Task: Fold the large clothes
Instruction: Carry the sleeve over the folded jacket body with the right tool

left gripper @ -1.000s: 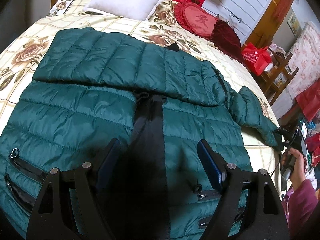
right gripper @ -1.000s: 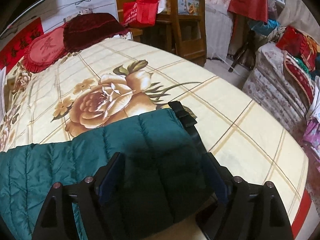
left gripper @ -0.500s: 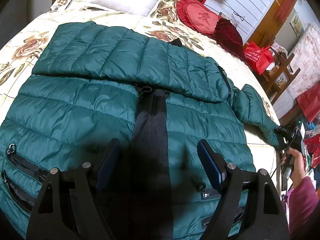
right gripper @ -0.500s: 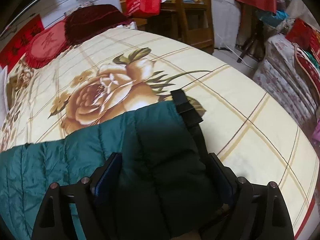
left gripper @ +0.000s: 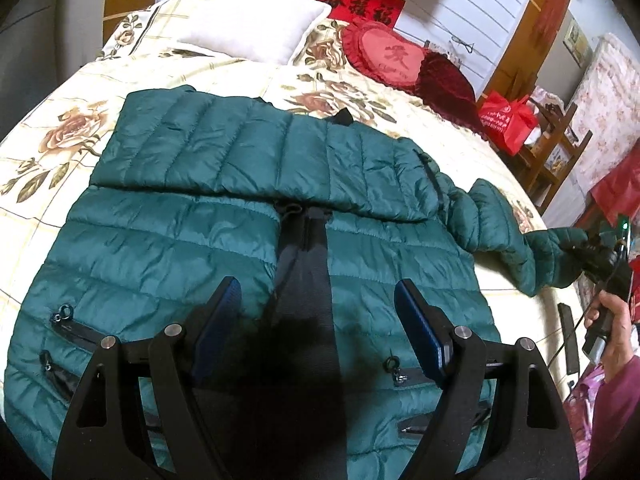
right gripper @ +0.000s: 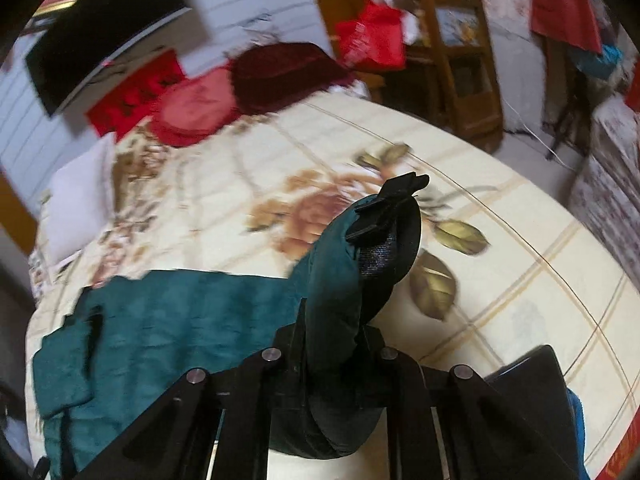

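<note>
A dark green quilted jacket [left gripper: 192, 240] lies front up on the flowered bed [left gripper: 60, 120], one sleeve folded across its chest. My left gripper [left gripper: 318, 312] is open and empty, hovering over the black zipper band near the hem. My right gripper [right gripper: 336, 344] is shut on the cuff end of the other sleeve [right gripper: 340, 272] and holds it lifted off the bed; the black cuff [right gripper: 392, 204] sticks up past the fingers. That sleeve [left gripper: 504, 232] and the right gripper [left gripper: 576, 248] also show at the right in the left wrist view.
A white pillow [left gripper: 248, 20], a red heart cushion [left gripper: 384, 56] and a dark red cushion [left gripper: 444, 88] lie at the bed's head. A wooden chair with a red bag [right gripper: 372, 36] stands beside the bed. A black object [right gripper: 532, 376] lies near the right gripper.
My right gripper has closed on the sleeve cuff and lifted it off the bed, swinging toward the jacket body. My left gripper has stayed open above the hem.
</note>
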The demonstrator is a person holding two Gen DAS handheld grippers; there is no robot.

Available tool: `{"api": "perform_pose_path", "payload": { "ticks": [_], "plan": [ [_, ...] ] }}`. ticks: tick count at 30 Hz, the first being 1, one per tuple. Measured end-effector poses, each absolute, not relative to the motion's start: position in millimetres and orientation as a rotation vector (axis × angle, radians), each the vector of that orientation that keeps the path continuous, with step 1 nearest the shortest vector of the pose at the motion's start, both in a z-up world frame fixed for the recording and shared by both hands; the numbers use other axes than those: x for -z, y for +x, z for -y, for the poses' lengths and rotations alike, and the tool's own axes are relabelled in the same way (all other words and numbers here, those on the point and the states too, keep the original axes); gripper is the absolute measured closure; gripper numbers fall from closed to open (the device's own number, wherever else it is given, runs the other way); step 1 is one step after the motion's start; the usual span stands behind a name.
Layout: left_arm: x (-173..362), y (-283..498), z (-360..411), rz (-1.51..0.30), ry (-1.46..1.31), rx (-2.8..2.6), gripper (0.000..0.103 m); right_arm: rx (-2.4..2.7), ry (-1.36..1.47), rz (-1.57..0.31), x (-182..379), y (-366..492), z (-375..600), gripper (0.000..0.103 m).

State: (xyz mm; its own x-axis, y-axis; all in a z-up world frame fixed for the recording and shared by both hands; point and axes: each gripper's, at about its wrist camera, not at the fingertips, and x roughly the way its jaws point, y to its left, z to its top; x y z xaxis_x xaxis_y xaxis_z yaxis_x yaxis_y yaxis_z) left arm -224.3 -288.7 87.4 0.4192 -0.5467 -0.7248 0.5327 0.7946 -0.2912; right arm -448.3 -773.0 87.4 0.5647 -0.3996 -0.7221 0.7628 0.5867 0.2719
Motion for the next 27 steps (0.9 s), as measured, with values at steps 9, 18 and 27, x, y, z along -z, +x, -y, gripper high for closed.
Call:
{"api": "perform_pose_path", "payload": {
  "ticks": [9,18,27],
  "plan": [
    [-96.6,-221.1,260.6,-0.907,-0.069,0.650,0.024,0.580,0.520,-0.653,-132.7,-392.4,697.2,0.089],
    [-107.5,-209.1,228.0,-0.860,-0.064,0.592,0.024,0.427,0.469,-0.675,-152.8,-331.7,633.1,0.089],
    [-115.4,-169.2,214.7,-0.812,-0.038,0.517,0.024,0.320,0.446,-0.696,-157.6,-277.1,592.1,0.089]
  ]
}}
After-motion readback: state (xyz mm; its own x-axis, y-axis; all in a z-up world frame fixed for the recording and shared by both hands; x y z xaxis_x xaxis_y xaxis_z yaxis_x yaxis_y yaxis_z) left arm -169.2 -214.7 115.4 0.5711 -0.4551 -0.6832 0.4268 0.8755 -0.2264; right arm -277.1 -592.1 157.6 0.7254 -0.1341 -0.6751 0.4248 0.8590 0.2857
